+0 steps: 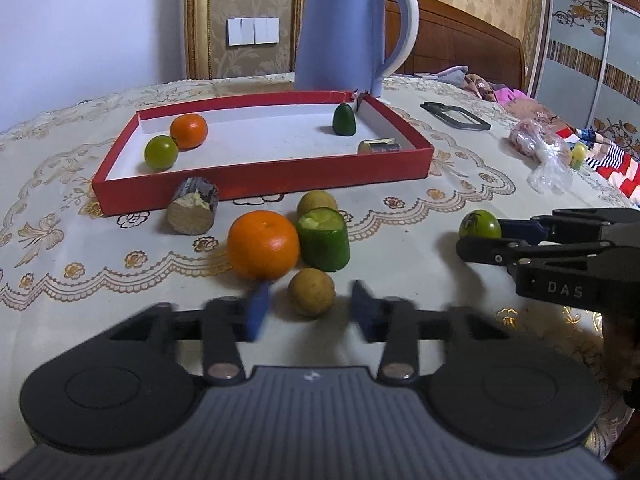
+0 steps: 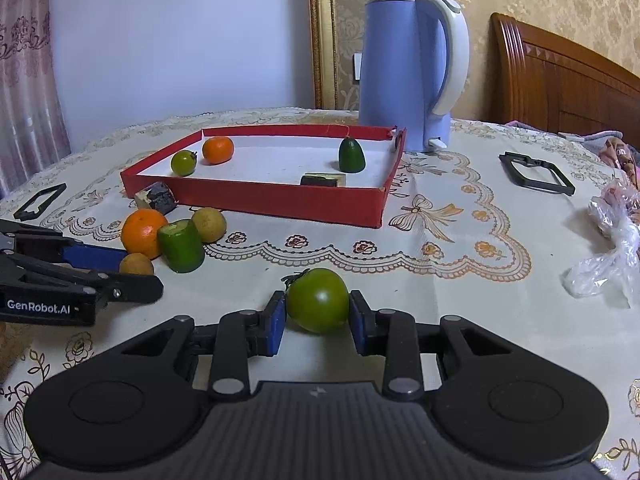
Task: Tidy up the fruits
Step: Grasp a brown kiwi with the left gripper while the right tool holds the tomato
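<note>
A red tray (image 1: 260, 182) (image 2: 280, 204) holds an orange, a green tomato, a dark green cucumber end and a cut piece. In front lie an orange (image 1: 263, 245) (image 2: 143, 232), a cut cucumber piece (image 1: 324, 239) (image 2: 181, 246), two brownish round fruits (image 1: 311, 292) (image 1: 317, 202) and a dark cut stub (image 1: 193, 211). My left gripper (image 1: 308, 310) is open around the nearer brown fruit (image 2: 136, 265). My right gripper (image 2: 318, 316) has its pads on both sides of a green tomato (image 2: 318, 300) (image 1: 479, 224) on the table.
A blue kettle (image 1: 348, 28) (image 2: 412, 72) stands behind the tray. A black frame (image 2: 536, 174) and a plastic bag (image 2: 608, 248) lie at the right, another black frame (image 2: 40, 202) at the left. A bed is beyond the table.
</note>
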Action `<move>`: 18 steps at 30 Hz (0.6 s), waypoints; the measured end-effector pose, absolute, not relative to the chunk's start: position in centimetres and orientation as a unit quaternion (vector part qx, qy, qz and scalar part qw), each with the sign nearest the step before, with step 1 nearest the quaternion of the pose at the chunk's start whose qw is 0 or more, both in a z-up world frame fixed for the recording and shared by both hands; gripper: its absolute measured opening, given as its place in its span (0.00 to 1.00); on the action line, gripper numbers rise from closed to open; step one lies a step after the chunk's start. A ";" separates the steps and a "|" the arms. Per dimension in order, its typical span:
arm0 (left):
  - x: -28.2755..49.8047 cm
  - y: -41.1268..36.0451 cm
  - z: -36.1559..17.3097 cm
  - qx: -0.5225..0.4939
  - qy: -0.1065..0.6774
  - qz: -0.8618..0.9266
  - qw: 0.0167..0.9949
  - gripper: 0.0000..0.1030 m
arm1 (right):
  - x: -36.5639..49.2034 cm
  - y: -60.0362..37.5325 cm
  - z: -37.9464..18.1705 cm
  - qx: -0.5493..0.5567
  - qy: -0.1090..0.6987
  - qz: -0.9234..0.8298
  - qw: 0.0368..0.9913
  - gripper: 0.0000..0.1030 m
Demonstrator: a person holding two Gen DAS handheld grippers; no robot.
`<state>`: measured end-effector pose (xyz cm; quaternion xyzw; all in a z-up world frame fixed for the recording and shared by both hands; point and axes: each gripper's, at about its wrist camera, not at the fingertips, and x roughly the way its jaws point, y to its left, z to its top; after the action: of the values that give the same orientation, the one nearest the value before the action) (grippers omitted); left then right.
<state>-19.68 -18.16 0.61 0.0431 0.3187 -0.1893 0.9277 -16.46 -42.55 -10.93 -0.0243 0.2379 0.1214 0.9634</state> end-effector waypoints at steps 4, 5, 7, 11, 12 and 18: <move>-19.8 -17.9 0.7 0.039 0.319 -0.199 0.926 0.22 | -16.5 -42.5 -11.0 -0.028 0.238 0.120 0.963 0.32; -19.9 -17.9 0.6 0.041 0.317 -0.199 0.926 0.22 | -16.5 -42.4 -11.0 -0.030 0.238 0.119 0.964 0.32; -20.0 -17.8 0.7 0.040 0.317 -0.201 0.926 0.22 | -16.5 -42.3 -11.0 -0.031 0.237 0.118 0.964 0.32; -20.6 -17.7 1.7 0.036 0.305 -0.215 0.927 0.22 | -16.5 -42.3 -11.0 -0.032 0.237 0.117 0.964 0.32; -20.8 -17.6 2.2 0.037 0.297 -0.218 0.929 0.22 | -16.5 -42.3 -11.0 -0.032 0.237 0.117 0.964 0.32; -17.2 -17.1 6.3 0.065 0.234 -0.199 0.950 0.22 | -16.5 -42.5 -11.0 -0.029 0.237 0.119 0.964 0.32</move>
<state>-17.21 -17.06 6.34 0.0648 0.2336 -0.1986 0.9496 -16.50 -42.48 -11.03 -0.0288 0.2371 0.1190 0.9637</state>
